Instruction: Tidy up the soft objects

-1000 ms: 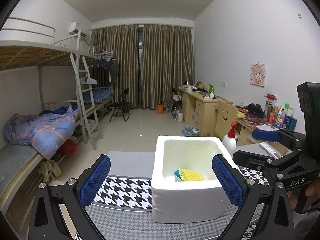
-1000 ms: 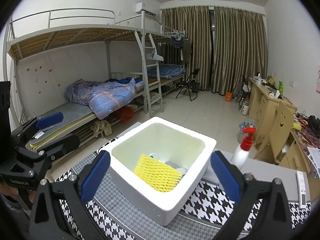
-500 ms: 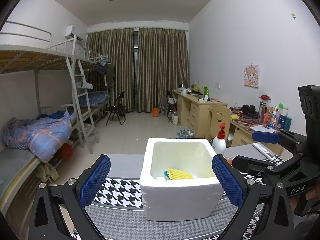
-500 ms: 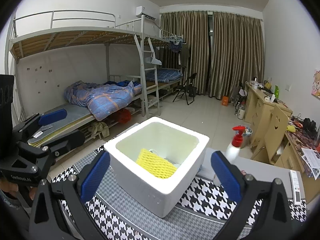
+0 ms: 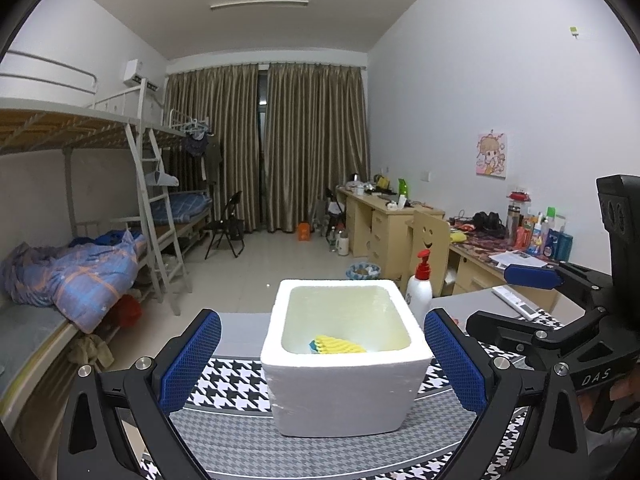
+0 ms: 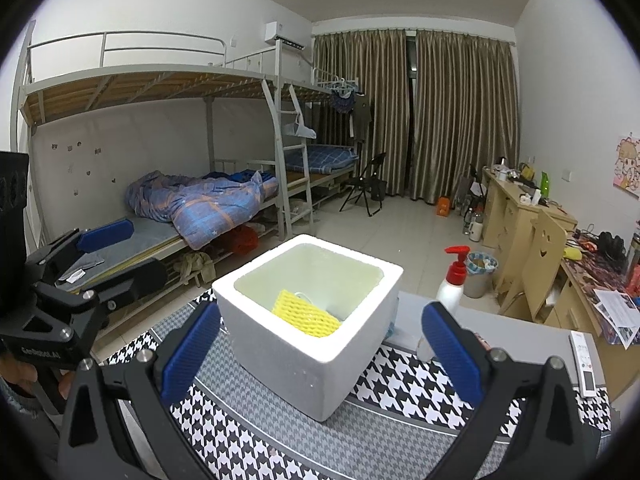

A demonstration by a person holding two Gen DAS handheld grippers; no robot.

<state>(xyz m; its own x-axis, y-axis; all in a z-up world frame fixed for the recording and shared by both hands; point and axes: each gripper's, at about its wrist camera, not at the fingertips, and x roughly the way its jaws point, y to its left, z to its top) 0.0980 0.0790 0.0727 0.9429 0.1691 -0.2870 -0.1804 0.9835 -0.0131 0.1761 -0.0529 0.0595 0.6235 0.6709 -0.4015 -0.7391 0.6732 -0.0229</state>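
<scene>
A white foam box [image 5: 340, 384] stands on the houndstooth cloth [image 5: 224, 380]; it also shows in the right wrist view [image 6: 296, 356]. A yellow foam net [image 5: 338, 345] and a bit of a blue item lie inside; the net shows in the right view [image 6: 306, 316] too. My left gripper [image 5: 322, 360] is open and empty, in front of the box. My right gripper [image 6: 320, 354] is open and empty, also pulled back from the box. The right gripper appears at the right in the left view [image 5: 532, 280], the left gripper at the left in the right view [image 6: 104, 232].
A white pump bottle with a red top [image 6: 454, 284] stands just behind the box's right side. A remote [image 6: 584, 360] lies on the table at the right. Bunk beds [image 6: 180, 208] are at the left, desks [image 5: 392, 220] along the right wall.
Both grippers have pulled back from the box, which now looks smaller and farther. Both stay open and empty.
</scene>
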